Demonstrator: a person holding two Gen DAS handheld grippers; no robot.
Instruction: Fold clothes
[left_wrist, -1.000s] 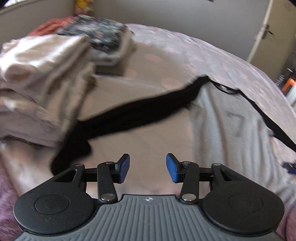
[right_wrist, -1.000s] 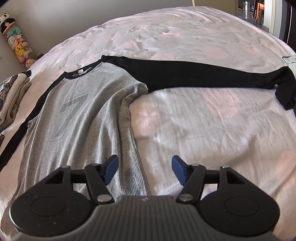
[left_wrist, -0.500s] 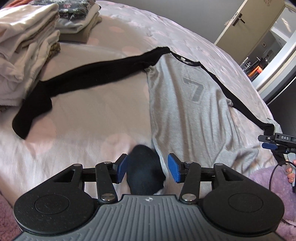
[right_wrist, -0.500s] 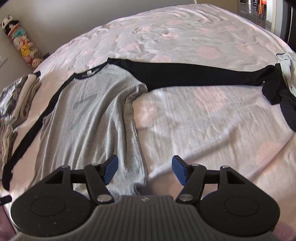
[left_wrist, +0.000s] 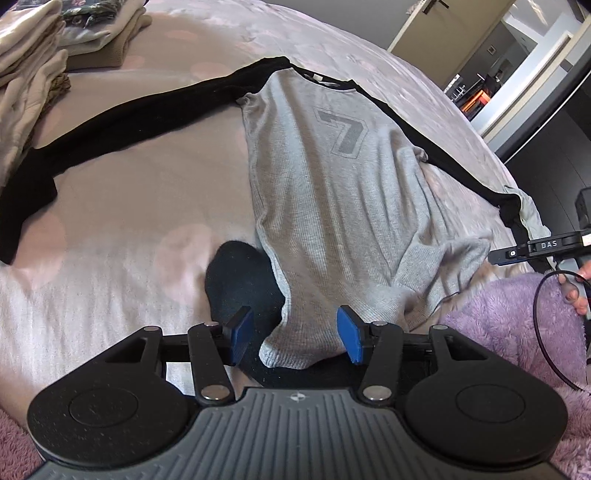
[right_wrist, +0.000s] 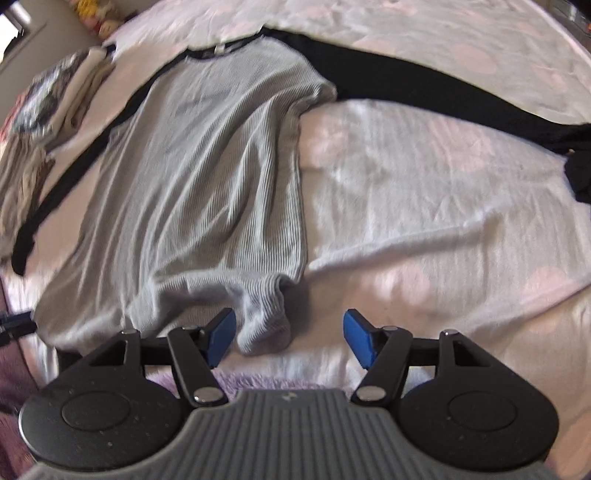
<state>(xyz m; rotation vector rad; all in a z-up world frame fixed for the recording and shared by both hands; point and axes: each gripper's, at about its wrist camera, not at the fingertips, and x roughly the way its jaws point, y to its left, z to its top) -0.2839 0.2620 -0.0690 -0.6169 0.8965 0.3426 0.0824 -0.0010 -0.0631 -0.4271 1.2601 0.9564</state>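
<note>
The gray shirt (left_wrist: 332, 192) lies flat on the bed (left_wrist: 110, 229), running away from both grippers. Left gripper (left_wrist: 293, 341) and right gripper (right_wrist: 288, 338) are wide open, holding nothing, each at a bottom corner.

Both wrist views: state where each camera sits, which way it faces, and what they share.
Left wrist: on the left gripper, facing up the bed over the shirt hem's left corner; open jaws and the person's right fingers show.
Right wrist: on the right gripper, facing the hem's right corner; only open jaws show.
Shared: shirt, bed, folded stacks.
</note>
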